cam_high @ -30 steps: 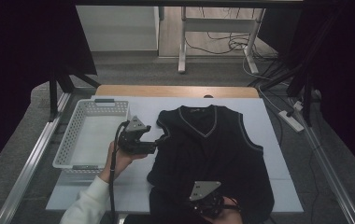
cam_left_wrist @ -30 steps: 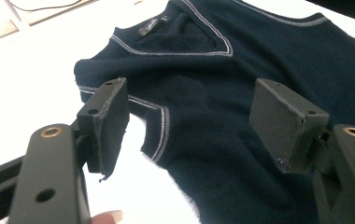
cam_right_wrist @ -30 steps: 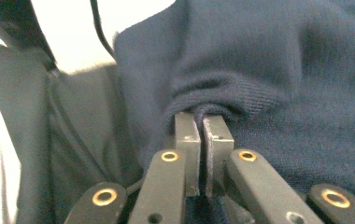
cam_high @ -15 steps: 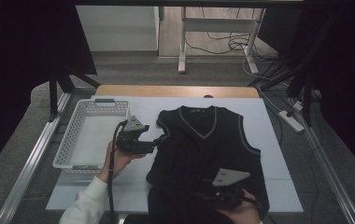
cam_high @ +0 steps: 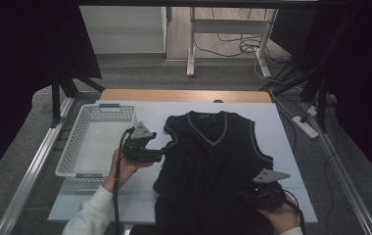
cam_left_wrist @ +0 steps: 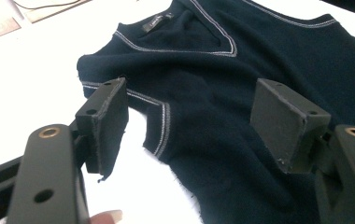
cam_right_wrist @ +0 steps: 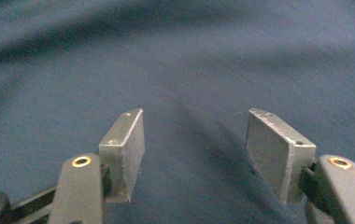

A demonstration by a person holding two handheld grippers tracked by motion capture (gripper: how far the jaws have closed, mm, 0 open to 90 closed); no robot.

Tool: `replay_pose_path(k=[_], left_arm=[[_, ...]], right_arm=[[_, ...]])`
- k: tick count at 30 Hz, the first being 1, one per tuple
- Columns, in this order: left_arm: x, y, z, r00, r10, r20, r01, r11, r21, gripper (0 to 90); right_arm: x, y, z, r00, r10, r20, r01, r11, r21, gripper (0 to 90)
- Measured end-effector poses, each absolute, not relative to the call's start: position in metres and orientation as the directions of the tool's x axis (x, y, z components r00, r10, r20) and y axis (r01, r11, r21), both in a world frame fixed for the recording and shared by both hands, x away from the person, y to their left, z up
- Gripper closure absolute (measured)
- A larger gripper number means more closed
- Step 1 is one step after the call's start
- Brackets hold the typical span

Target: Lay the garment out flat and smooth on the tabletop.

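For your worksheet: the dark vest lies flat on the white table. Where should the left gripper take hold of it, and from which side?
Probably the armhole edge of the vest, at the pale-stitched corner. The left gripper sits open beside it, and that hem lies as a free edge on the table, so sliding in from the basket side should catch it.

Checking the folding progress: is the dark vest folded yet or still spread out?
Spread out. The vest lies flat on the white table, V-neck and both armholes showing, with no part doubled over; its hem is hidden.

Dark sleeveless V-neck vest [cam_high: 213,156] flat on table.
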State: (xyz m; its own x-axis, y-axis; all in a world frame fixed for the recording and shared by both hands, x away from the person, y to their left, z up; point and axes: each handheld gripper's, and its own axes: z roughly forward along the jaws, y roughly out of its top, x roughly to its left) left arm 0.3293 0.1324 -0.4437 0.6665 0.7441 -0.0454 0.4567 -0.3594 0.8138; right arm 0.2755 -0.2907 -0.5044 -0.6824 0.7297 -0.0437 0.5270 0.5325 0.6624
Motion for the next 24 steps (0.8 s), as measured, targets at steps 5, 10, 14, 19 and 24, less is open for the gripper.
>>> replay_pose_path(k=[5,10,14,19,24], left_arm=[[0.329,0.132,-0.444,0.665,0.745,-0.046,0.457,-0.358,0.814,28.5],[0.329,0.131,-0.444,0.667,0.744,-0.043,0.457,-0.363,0.812,28.4],[0.329,0.13,-0.444,0.669,0.742,-0.043,0.456,-0.364,0.813,28.4],[0.33,0.13,-0.445,0.669,0.742,-0.043,0.457,-0.364,0.811,28.4],[0.33,0.13,-0.444,0.669,0.742,-0.043,0.456,-0.364,0.812,28.4]], right_arm=[[0.279,-0.326,-0.507,-0.578,0.815,-0.043,0.6,0.46,0.654,36.6],[0.278,-0.347,-0.509,-0.517,0.855,-0.047,0.635,0.42,0.648,36.7],[0.28,-0.35,-0.51,-0.513,0.858,-0.035,0.642,0.41,0.648,36.7],[0.283,-0.35,-0.511,-0.502,0.865,-0.025,0.653,0.398,0.645,36.7],[0.288,-0.357,-0.51,-0.479,0.878,-0.026,0.661,0.38,0.647,36.6]])
